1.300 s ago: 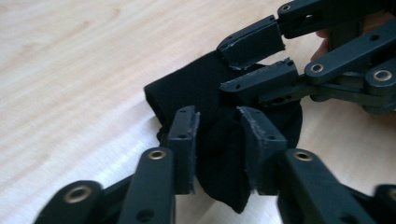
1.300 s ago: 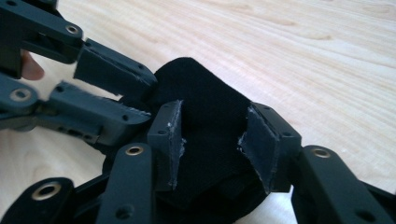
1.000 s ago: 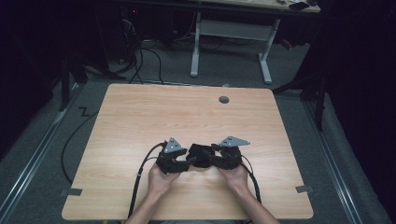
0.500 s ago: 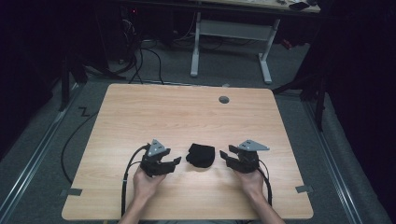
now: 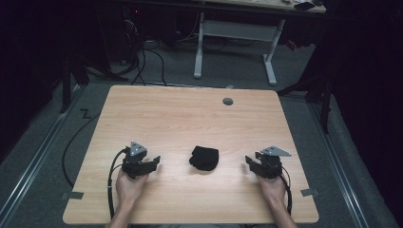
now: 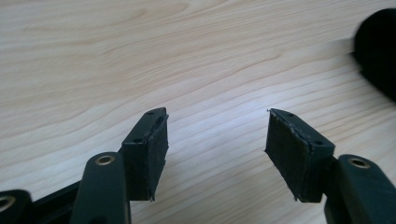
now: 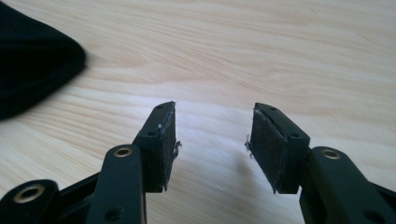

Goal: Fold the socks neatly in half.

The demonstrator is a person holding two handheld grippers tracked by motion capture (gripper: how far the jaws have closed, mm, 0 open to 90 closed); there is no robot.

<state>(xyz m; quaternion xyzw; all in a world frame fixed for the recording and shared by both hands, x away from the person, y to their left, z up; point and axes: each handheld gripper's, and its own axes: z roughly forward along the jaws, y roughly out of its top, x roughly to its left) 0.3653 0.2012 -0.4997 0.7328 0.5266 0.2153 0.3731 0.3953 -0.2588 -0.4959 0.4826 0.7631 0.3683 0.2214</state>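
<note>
Since the black cloth (image 5: 205, 158) sits bundled in a compact heap on the counter (image 5: 190, 114) between my 2 tools, I judge the folding done. My left tool (image 5: 151, 163), whose jaws have just been opening, and right tool (image 5: 249, 162) both gape, holding nothing, well apart from the cloth.

A light wooden table (image 5: 190, 114) carries a crumpled black cloth (image 5: 205, 158) near its front middle.
</note>
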